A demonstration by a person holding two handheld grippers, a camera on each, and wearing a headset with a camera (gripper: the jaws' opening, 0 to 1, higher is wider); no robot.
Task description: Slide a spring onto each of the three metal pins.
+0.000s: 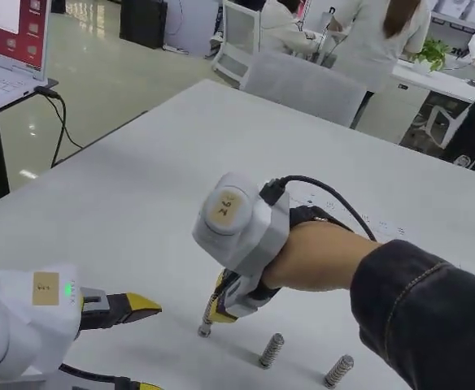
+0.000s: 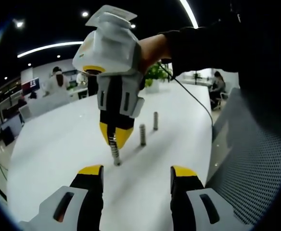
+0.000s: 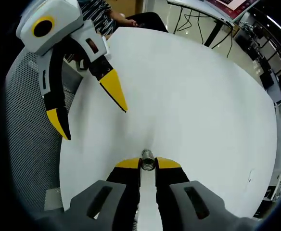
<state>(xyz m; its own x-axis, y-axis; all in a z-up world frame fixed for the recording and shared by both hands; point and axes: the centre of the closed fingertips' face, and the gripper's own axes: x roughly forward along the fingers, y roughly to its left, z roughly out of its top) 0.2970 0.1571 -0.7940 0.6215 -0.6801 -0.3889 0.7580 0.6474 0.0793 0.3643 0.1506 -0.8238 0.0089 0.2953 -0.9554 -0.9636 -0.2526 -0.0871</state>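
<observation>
Right gripper (image 1: 211, 315) points down at the white surface (image 1: 180, 162), its fingers (image 3: 129, 164) pinched shut on a spring (image 3: 147, 161). In the left gripper view the spring stands upright under those fingers with its lower end touching the surface. We cannot tell whether a pin runs up inside it, because the coil hides the core.

Just beside it, in a row, stand the near pin (image 2: 142, 134) and the far pin (image 2: 155, 121), each upright and wearing a coil. We judge two of three done and this one the last.

Left gripper (image 2: 136, 175) hovers near and low, fingers spread wide, holding nothing.

Risks from here:
- The pinch sits high on the coil. If we press down off-axis, the spring may buckle or jam partway.
- If we let go before it seats fully, the compressed coil may spring up and hop off across the bare surface.
- The near pin is close to the right gripper's body, so a sideways swing on withdrawal could tip it.
- The idle left fingers point toward the row, and any forward drift could nudge it.
</observation>
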